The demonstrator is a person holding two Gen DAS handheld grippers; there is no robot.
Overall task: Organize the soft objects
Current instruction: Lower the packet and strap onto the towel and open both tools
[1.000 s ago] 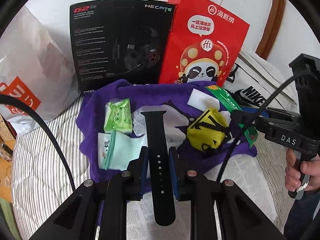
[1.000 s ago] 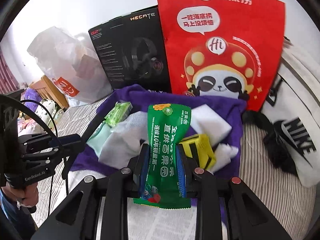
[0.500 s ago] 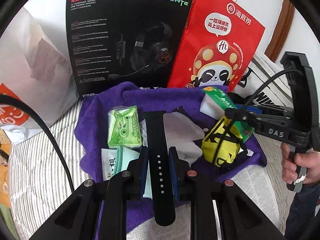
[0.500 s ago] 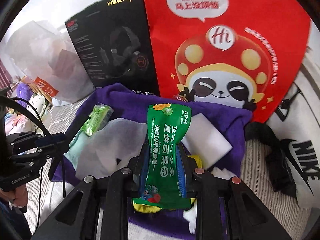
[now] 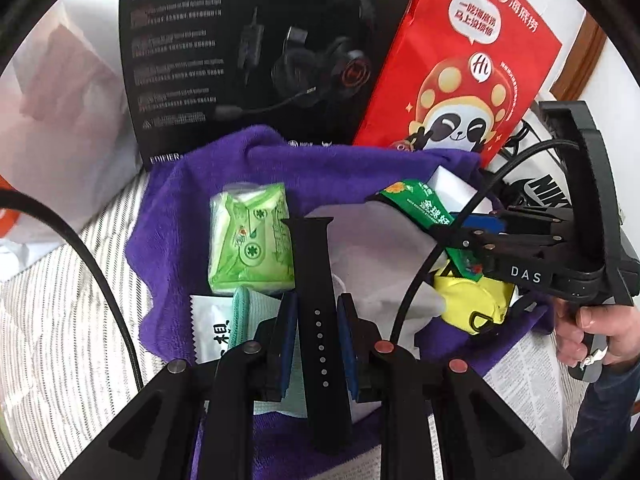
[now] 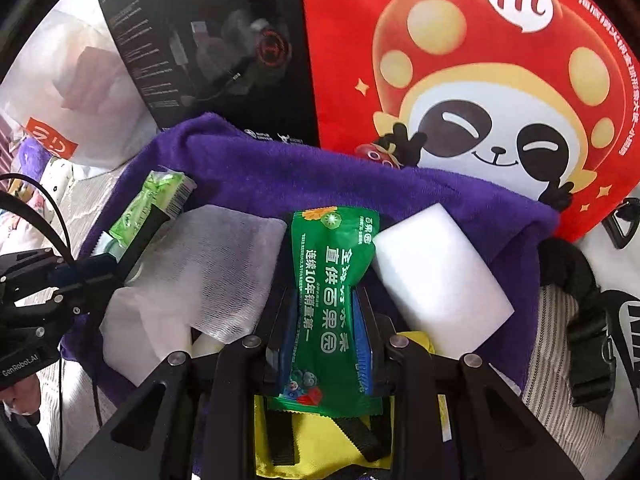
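pinching mid-length, left gripper [image 5: 316, 330] clamps the limp, light black strap [image 5: 316, 300]; right gripper [image 6: 324, 320] squeezes a probably slippery green packet [image 6: 330, 304].

Each camera sits on its own gripper, looking steeply down, close over the purple towel [image 5: 224, 184]. Both views share the towel, the black box [image 6: 224, 52] and the red bag [image 5: 460, 72]; each sees the other gripper.

A white wall [image 5: 560, 20] with brown wooden trim [image 5: 580, 64] rises behind the striped bedding [image 5: 60, 320].
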